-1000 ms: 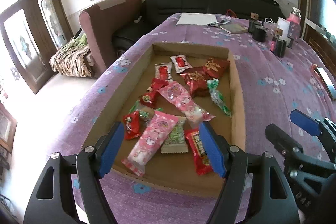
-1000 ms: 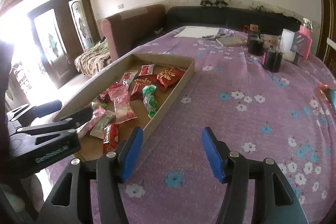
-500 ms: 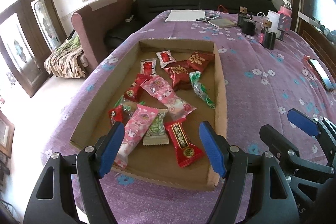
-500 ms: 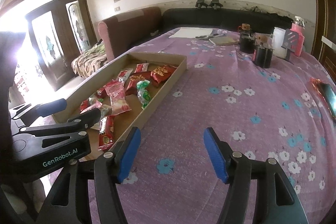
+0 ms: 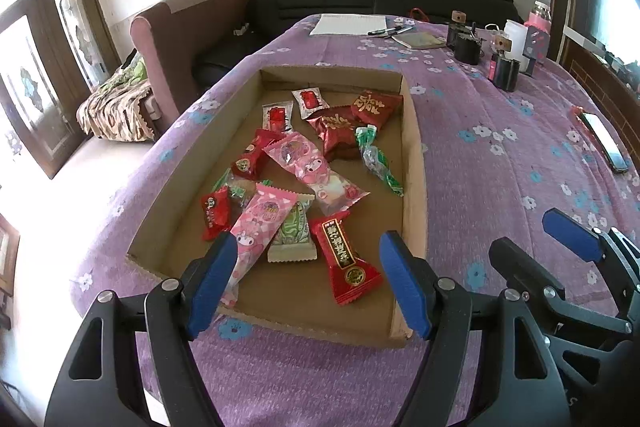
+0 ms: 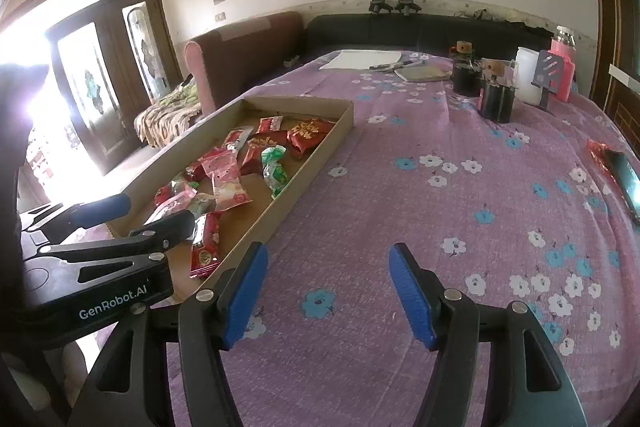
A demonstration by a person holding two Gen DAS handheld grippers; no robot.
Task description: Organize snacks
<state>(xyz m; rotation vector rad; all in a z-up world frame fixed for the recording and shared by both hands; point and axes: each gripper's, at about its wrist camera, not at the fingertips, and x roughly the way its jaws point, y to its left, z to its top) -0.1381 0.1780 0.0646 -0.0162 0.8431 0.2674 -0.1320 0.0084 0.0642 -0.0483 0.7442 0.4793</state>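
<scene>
Left gripper (image 5: 308,279): I hold it with jaws spread wide and nothing between them, hanging over the near edge of the cardboard tray (image 5: 414,163).
Right gripper (image 6: 328,293): also spread and empty; I have it over the bare purple cloth (image 6: 460,211), with the tray off beyond its left finger.
Snacks: all lie loose inside the tray, none out on the cloth that I can see.
Nearest piece: the red wrapped bar (image 5: 344,259) sits just ahead of my left fingers, between them and closer to the right pad.
Its long axis: runs roughly away from me, tilted a little leftward at its far end, so the jaws already straddle its narrow width.
Neighbour: the pink packet (image 5: 260,223) lies just beside the left pad (image 5: 212,279), partly hidden behind it.
Nearer arm: the left, clearly; I judge a short forward drop would reach the bar.
</scene>
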